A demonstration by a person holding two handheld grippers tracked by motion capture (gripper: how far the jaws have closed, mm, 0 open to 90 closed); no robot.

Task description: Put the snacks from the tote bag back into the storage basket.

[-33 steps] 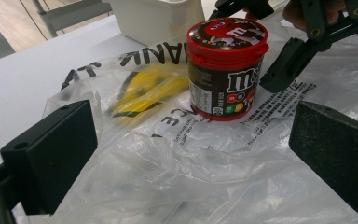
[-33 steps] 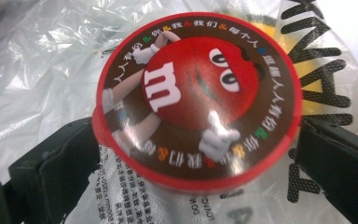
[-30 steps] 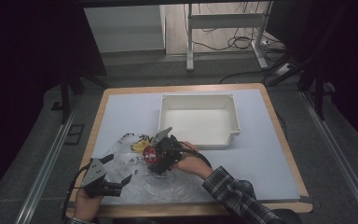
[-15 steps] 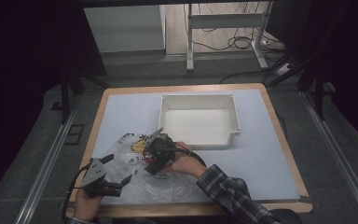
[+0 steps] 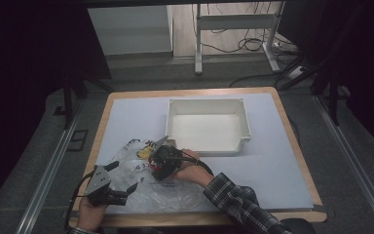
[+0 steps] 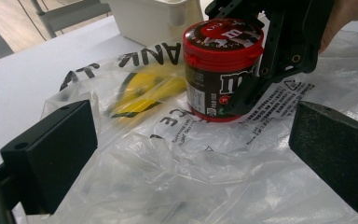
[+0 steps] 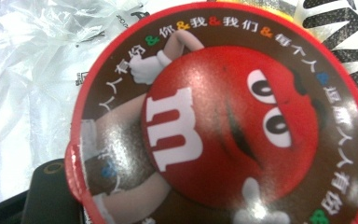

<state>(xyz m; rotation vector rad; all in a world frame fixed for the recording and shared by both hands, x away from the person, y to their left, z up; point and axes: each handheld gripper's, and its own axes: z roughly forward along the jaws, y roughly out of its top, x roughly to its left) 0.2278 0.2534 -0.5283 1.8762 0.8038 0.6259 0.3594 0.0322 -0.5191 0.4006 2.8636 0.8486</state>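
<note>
**Firmly on the candy tub**

Now we have the candy tub standing upright on the plastic bag, in the upper middle of the left gripper view; in the high view it sits at lower centre, just below the near left corner of the white bin. It is a short round jar with a red snap lid and a brown printed wall. We judge it rigid and fairly light, with a smooth, glossy side that could slide under a weak pinch. Its wall is the place to take it, below the lid's lip, so that the lid is not levered off.

Our right gripper comes down over the tub from above. Its jaws have just been closing, and they now clamp the tub's wall, one black jaw lying flat against the side facing the right of the left gripper view. The right gripper view looks straight down on the lid.

Underneath, the bag is thin, crinkled and slippery, with a yellow item inside it just left of the tub. We expect the film to cling or drag when the tub lifts.

Our left gripper rests at the lower left of the high view with jaws spread wide over the bag's near edge, pinching nothing.
</note>
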